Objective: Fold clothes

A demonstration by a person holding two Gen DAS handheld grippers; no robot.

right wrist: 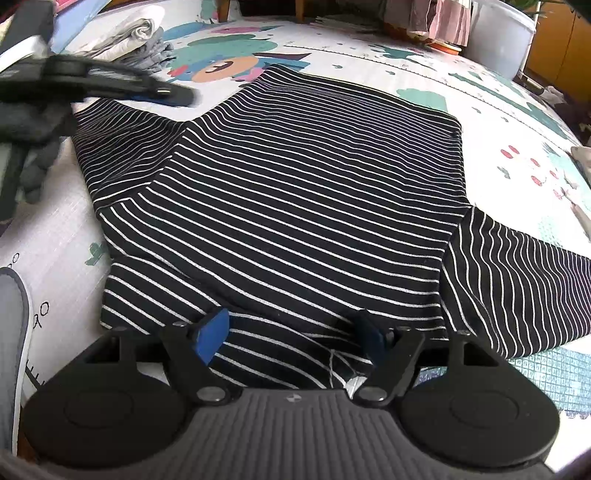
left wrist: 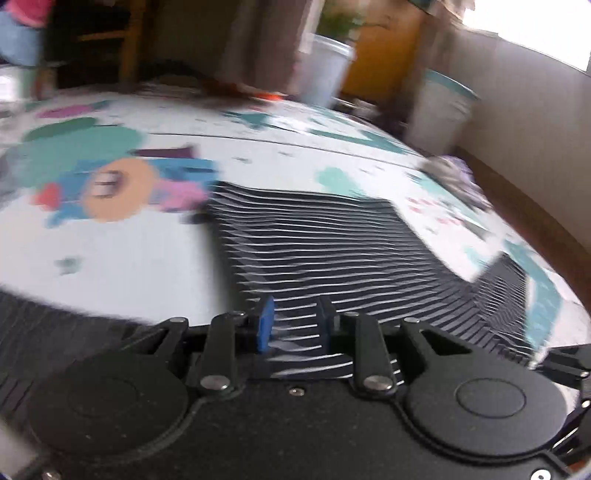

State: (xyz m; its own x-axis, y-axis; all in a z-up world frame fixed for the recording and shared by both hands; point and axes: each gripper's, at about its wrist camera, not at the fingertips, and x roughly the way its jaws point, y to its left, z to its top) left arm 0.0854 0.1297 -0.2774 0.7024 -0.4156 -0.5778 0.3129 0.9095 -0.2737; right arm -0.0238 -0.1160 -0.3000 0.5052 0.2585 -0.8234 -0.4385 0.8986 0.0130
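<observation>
A black shirt with thin white stripes (right wrist: 295,177) lies spread flat on a colourful play mat (right wrist: 424,85), one sleeve out to the left (right wrist: 122,147) and one to the right (right wrist: 524,280). My right gripper (right wrist: 291,334) is open wide over the shirt's near edge, its blue pads (right wrist: 212,334) resting low on the cloth. In the right wrist view my left gripper (right wrist: 166,94), held by a grey-gloved hand (right wrist: 33,122), hovers blurred past the left sleeve's far edge. The blurred left wrist view shows the left gripper (left wrist: 295,325) partly open, with the striped shirt (left wrist: 314,240) visible between its fingers.
Folded light and grey clothes (right wrist: 140,33) sit at the mat's far left. White tubs (left wrist: 325,70) (left wrist: 443,107) and a wall stand beyond the mat (left wrist: 147,251). Loose clothes (left wrist: 450,173) lie at the mat's right edge. A grey padded item (right wrist: 14,332) is near left.
</observation>
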